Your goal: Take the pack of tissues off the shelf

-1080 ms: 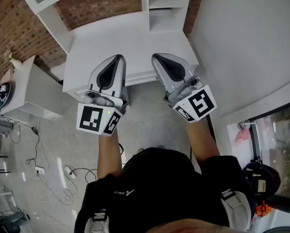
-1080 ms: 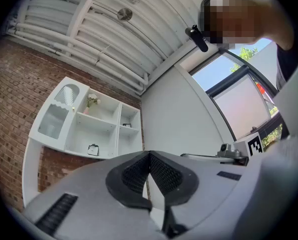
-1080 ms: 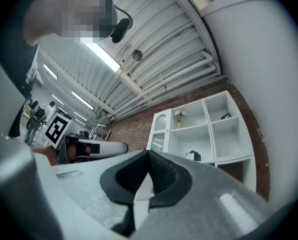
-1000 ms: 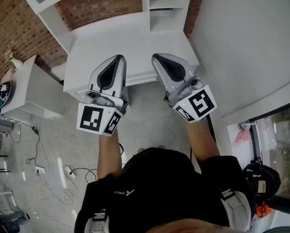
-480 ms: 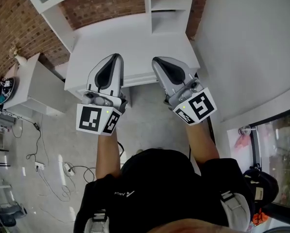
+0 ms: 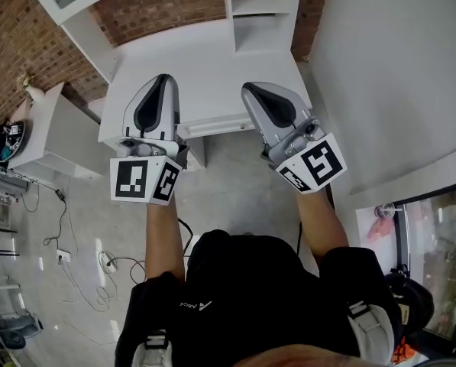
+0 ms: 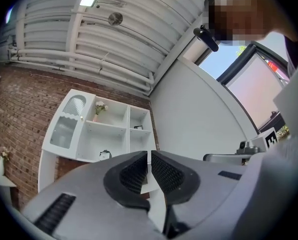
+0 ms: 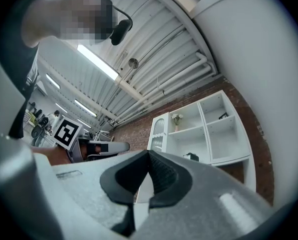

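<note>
A white shelf unit [image 7: 109, 129] stands against the brick wall, far ahead of both grippers. On its lower middle shelf sits a small dark-and-white pack [image 7: 105, 154], also in the right gripper view as the same pack [image 8: 191, 157]; it is too small to tell for sure that it is the tissues. My left gripper [image 7: 149, 155] holds nothing, and its jaws are just starting to open, with only a thin slit between the pads. My right gripper [image 8: 149, 154] is shut and empty. In the head view the left gripper [image 6: 159, 82] and right gripper [image 6: 252, 90] hover side by side over a white desk [image 6: 205, 60].
A vase of flowers [image 7: 99, 107] stands in an upper compartment, and a small dark object [image 7: 138, 127] sits in the right column. A glass-fronted cabinet door [image 7: 69, 123] is at the unit's left. A low white cabinet [image 6: 48, 140] and floor cables [image 6: 67, 266] lie to my left; a white wall [image 6: 388, 67] runs on the right.
The left gripper has shifted left and a little forward over the desk. The right gripper has barely moved. The head view has tilted slightly.
</note>
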Motion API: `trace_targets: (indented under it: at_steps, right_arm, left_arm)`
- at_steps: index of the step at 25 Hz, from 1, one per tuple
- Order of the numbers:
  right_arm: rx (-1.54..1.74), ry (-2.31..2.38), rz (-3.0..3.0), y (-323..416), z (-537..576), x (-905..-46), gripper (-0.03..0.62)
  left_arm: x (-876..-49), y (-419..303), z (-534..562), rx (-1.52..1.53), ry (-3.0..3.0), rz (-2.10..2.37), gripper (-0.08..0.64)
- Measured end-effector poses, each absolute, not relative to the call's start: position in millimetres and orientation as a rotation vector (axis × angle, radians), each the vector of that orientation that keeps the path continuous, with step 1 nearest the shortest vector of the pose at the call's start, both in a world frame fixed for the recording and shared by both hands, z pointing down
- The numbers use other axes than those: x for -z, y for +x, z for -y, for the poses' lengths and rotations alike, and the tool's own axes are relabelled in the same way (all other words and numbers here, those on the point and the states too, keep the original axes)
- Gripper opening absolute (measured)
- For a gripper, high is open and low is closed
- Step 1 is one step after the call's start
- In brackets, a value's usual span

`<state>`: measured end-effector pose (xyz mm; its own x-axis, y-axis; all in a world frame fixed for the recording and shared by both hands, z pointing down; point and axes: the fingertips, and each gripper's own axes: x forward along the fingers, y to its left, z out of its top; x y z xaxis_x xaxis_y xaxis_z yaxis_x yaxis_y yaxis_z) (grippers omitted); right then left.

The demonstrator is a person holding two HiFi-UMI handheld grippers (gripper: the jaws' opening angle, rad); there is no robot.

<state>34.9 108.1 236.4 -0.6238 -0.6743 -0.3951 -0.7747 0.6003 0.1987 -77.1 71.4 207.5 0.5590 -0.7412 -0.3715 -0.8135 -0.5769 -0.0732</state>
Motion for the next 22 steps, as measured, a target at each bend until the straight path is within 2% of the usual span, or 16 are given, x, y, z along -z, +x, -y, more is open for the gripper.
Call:
trace_targets:
  at_steps: [4,12,22]
  right_arm:
    - [-0.528,-1.157,-2.563,40,-95,-235,0.002]
    - [-0.577,-1.145,-2.594,27,-38,-235,0.001]
    - [-0.652,-1.221,-2.588,17,102,-219,0.002]
  left_arm:
    - [-205,-75,-51,-0.432,-2.530,-1.351,0.063]
    - [-191,-79,32,-0.425,-2.487,-1.361,0.205]
    - [-170,-94,193,-0.446,-2.498,-1.369,0.342]
